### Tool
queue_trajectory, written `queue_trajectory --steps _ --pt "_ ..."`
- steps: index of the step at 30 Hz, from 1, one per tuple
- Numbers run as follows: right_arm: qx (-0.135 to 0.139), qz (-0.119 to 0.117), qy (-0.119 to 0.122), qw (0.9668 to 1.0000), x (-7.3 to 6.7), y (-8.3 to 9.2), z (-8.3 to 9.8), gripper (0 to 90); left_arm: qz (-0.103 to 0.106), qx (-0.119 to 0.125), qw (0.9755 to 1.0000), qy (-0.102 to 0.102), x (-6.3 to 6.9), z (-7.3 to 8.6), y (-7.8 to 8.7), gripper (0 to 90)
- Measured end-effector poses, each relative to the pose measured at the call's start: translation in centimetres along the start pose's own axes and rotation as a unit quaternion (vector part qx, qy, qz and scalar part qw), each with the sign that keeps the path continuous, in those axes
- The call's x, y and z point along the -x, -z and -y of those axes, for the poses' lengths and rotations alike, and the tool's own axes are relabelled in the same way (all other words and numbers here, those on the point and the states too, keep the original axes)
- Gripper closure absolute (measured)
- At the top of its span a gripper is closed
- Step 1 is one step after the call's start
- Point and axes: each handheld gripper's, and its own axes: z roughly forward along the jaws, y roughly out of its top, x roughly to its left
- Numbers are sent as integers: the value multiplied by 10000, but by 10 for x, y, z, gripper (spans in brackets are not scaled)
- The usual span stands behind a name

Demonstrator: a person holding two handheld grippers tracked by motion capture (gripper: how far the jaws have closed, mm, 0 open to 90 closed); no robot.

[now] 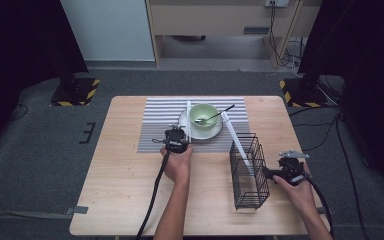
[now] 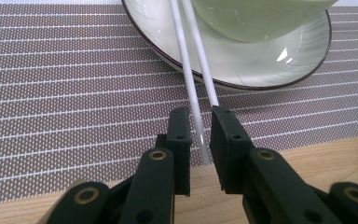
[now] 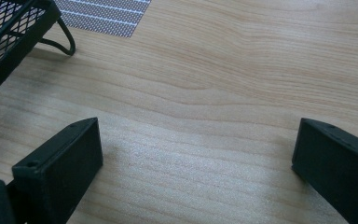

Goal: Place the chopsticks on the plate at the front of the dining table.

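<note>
Up close, slim white chopsticks across glossy round plate, woven placemat.

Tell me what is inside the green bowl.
A spoon rests in the green bowl, its handle sticking out over the rim toward the right. The bowl's wall hides whatever lies low inside it.

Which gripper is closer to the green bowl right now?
Left. The left gripper sits at the plate's edge beside the green bowl, its fingers around white chopsticks. The right gripper is behind the wire basket.
</note>
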Motion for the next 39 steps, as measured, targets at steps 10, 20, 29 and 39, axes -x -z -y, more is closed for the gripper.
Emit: queue_trajectory --steps 10,20,29,39 --pt "-2 4 -9 10000 0 0 0 17 231 188 9995 -65 2 -2 8 669" --pt "-7 2 7 10000 0 0 0 17 256 140 9993 -239 0 -4 3 580" --pt "-8 1 11 10000 0 0 0 16 276 22 9991 -313 5 -1 -7 581" --pt "-9 0 7 10000 0 0 0 16 283 -30 9991 -303 3 -1 -12 593"
